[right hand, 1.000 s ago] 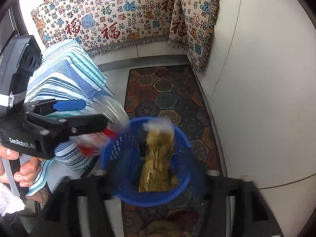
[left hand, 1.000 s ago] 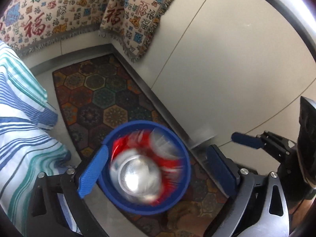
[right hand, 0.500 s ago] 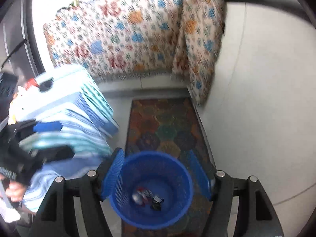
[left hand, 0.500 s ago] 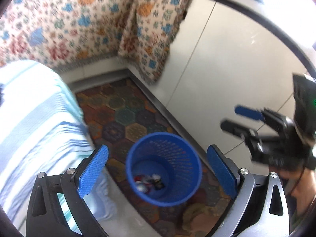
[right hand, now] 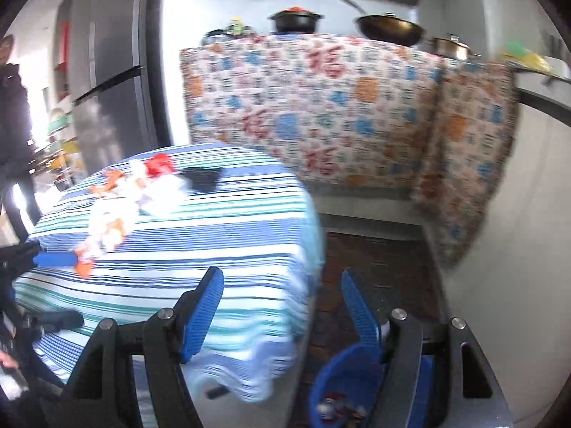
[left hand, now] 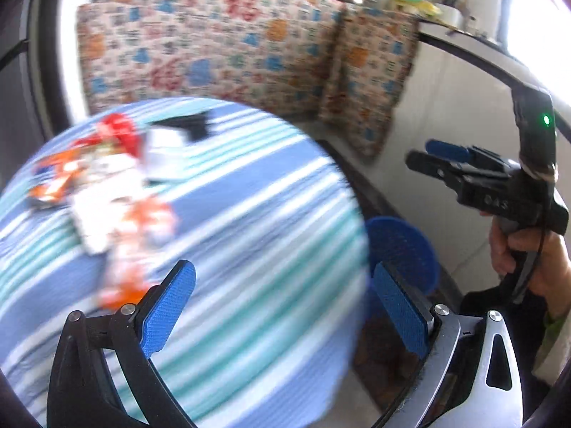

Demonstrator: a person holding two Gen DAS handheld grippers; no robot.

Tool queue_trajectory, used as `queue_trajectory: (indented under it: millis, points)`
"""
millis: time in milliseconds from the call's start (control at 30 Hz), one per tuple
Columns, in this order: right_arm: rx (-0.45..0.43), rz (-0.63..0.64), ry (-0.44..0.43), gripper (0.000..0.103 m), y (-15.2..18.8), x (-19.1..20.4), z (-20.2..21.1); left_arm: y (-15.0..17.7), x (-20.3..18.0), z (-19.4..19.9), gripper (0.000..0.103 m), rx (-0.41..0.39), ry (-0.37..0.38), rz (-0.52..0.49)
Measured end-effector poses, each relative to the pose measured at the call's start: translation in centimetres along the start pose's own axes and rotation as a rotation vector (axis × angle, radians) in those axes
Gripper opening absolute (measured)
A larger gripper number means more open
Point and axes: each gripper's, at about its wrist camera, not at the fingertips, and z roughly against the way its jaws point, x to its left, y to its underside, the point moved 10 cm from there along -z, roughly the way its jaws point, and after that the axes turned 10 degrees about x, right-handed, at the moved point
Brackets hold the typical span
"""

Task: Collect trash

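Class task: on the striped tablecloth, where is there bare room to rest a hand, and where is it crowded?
The striped tablecloth is bare across its near half and toward the edge by the patterned rug. Crowded: the wrappers and a black scrap cluster at the far left.

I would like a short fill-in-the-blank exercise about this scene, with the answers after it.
1. The wrappers lie on the ___ tablecloth.
2. The bin on the floor is ___ in colour.
3. Both the left gripper and the right gripper are ___, holding nothing.
4. The wok stands ___ the patterned cloth.

Answers: striped; blue; open; above
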Motion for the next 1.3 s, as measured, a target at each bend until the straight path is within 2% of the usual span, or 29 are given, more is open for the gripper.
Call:
queue_trajectory:
  millis: [200, 333, 433, 567, 633, 700, 767, 967, 1100, 1200, 1300]
  points:
    - [0.073, 0.009, -0.071, 0.070, 0.4, 6.3, -4.1, 0.5, 7.8, -0.3, 0.100, 0.018, -0.046, 0.084]
    - [0.128, 0.034, -0.087, 0.070, 0.8, 8.8, -6.9, 0.3, 9.6, -2.9, 0.100, 0.088, -0.017, 0.089]
    - [0.160, 0.057, -0.100, 0.070, 1.2, 9.8, -8.4, -0.1, 10.1, -4.0, 0.100, 0.099, -0.056, 0.079]
    - [0.184, 0.079, -0.115, 0.070, 1.1, 10.8, -9.6, -0.5, 10.2, -4.7, 0.098, 0.098, -0.073, 0.070]
    - [0.196, 0.090, -0.116, 0.070, 1.1, 11.2, -10.1, -0.8, 9.7, -4.8, 0.092, 0.098, -0.078, 0.056]
    - [0.206, 0.101, -0.116, 0.070, 1.2, 11.4, -10.5, -0.6, 9.2, -5.1, 0.063, 0.108, -0.082, 0.032]
    - [0.214, 0.106, -0.114, 0.070, 1.2, 11.6, -10.8, -0.4, 8.9, -5.3, 0.049, 0.115, -0.080, 0.029]
    - [0.225, 0.090, -0.119, 0.070, 0.9, 11.4, -11.1, 1.6, 9.1, -2.2, 0.048, 0.081, -0.063, 0.082]
    - [0.228, 0.069, -0.113, 0.071, 0.7, 11.3, -11.4, 2.3, 10.7, 1.2, 0.048, 0.022, -0.135, 0.111]
    - [0.243, 0.060, -0.101, 0.072, 0.2, 11.3, -11.9, 2.8, 13.7, 3.2, 0.049, -0.027, -0.220, 0.166]
    - [0.247, 0.004, -0.147, 0.072, -1.1, 11.8, -12.0, 3.4, 17.7, 3.4, 0.049, -0.040, -0.294, 0.256]
